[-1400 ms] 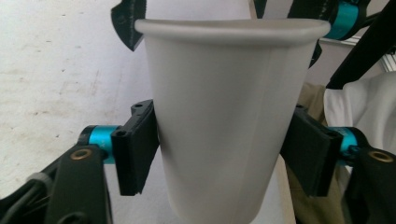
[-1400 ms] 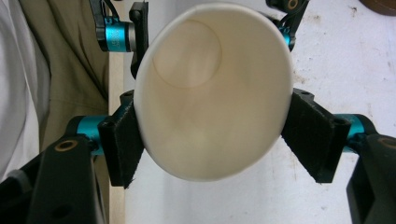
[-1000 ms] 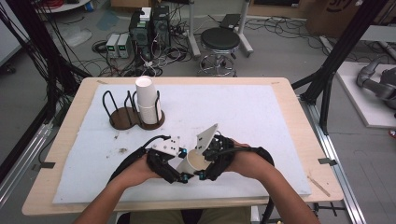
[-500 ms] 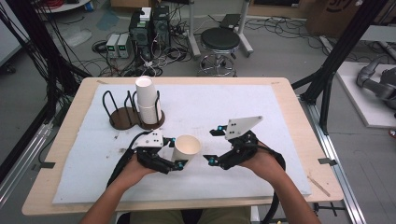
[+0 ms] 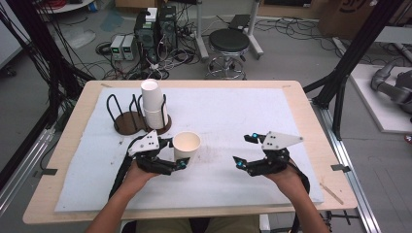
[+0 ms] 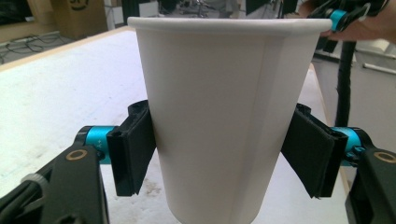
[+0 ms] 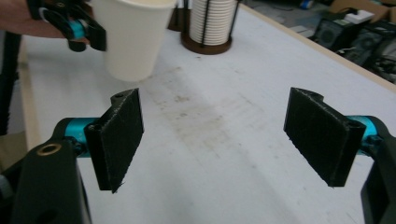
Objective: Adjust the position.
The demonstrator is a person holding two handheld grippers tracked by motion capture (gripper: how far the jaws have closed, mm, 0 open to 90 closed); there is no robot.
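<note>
The left gripper (image 5: 176, 154) clasps a single paper cup (image 5: 187, 145) low on its wall, one black jaw pressed to each side, the cup upright with its mouth open to the ceiling. In the left gripper view the cup (image 6: 224, 112) sits squarely between the pads, its base seemingly just above the white mat (image 5: 233, 121), though whether it touches cannot be told. The right gripper (image 5: 245, 151) hangs released, jaws spread wide and holding nothing, well apart from the cup on its far side.

The chief risk, I judge, is in the grip: the wall is thin, and any harder squeeze would buckle it, while a slacker one lets the tapered cup slide down and tip.

Beyond the left gripper, just behind the cup, stands the wire cup holder (image 5: 127, 116) with its stack of cups (image 5: 153, 102); a swing that way could knock the stack. Between the two grippers and ahead of the right one the mat lies bare, giving generous room. The table edge (image 5: 311, 116) runs well outside the right gripper.
</note>
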